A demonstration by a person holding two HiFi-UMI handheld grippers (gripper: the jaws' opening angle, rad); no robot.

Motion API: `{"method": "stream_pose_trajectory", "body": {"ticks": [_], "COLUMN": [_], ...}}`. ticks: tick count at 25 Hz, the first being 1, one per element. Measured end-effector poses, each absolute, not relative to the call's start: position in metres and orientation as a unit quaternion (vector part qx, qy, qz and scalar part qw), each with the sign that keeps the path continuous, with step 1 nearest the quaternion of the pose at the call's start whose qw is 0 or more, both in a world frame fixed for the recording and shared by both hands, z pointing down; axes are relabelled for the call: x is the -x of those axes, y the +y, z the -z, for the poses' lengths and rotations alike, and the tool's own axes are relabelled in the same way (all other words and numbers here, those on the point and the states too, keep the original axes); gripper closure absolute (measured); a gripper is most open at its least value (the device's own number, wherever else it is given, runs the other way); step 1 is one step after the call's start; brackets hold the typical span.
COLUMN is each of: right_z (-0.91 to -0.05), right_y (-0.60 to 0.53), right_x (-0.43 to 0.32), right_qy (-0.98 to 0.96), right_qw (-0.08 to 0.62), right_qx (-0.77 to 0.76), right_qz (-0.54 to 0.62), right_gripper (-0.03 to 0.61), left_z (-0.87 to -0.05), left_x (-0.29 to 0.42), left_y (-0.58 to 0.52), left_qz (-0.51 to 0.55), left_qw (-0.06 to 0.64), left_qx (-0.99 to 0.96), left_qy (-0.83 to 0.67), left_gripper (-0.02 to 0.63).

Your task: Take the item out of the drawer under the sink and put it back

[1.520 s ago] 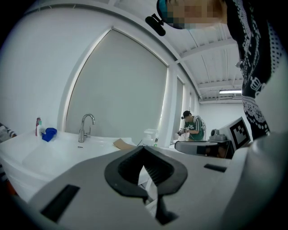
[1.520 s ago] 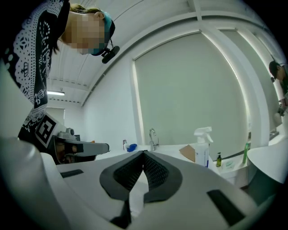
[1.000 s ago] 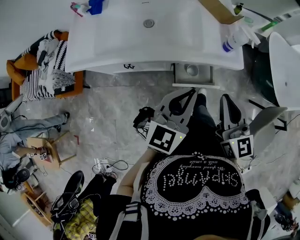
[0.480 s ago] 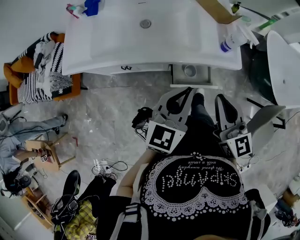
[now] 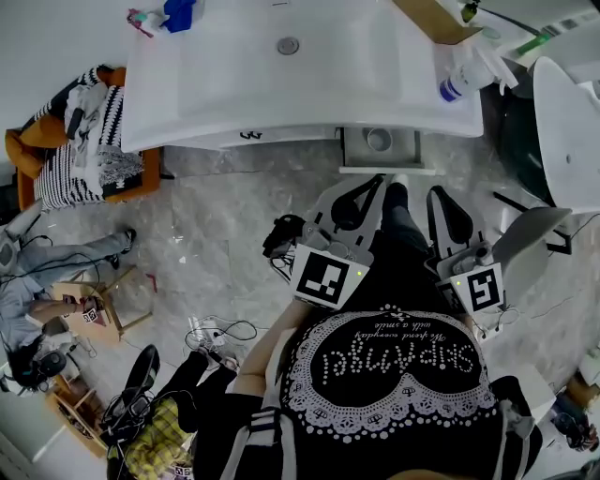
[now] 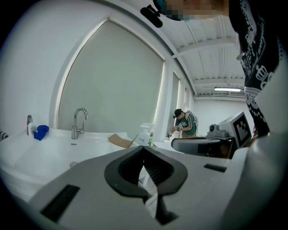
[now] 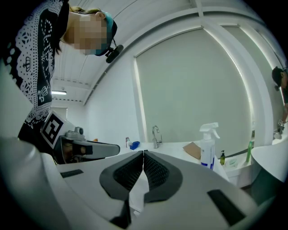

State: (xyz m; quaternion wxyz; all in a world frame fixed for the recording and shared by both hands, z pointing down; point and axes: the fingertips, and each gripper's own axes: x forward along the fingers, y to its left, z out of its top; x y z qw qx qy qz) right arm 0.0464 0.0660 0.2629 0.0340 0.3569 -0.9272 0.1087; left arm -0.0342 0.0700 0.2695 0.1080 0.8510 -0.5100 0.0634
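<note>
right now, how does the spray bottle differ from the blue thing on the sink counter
Colour: the spray bottle is white with a blue band low down, while the blue thing is mostly blue.
Place: the spray bottle stands at the counter's right end, while the blue thing sits at its back left corner.
Shape: the spray bottle is tall with a trigger head, while the blue thing is squat.
Both rest on the white sink counter.

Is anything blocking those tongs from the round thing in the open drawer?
Nothing visible. The drawer stands open with the round item uncovered inside; the left tongs and right tongs hover just before it, both shut.
</note>
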Motion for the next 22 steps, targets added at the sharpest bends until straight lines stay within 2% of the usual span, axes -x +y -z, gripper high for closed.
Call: {"method": "stream_pose_trajectory", "body": {"ticks": [22], "right_z": [-0.266], "right_y": [0.0674], "right_x": [-0.0412], "right_qy": [-0.93], "right_qw": [0.042], "right_qx": [-0.349], "right_qz": [-0.105], "right_gripper": [0.56], "left_z": [-0.2691], "left_x": [0.0346], "left_y": [0.0737], "left_qz": [-0.062], "left_qw": [0.105], "left_qx": [-0.854], "left_qy": [-0.506], "left_gripper": [0.611]}}
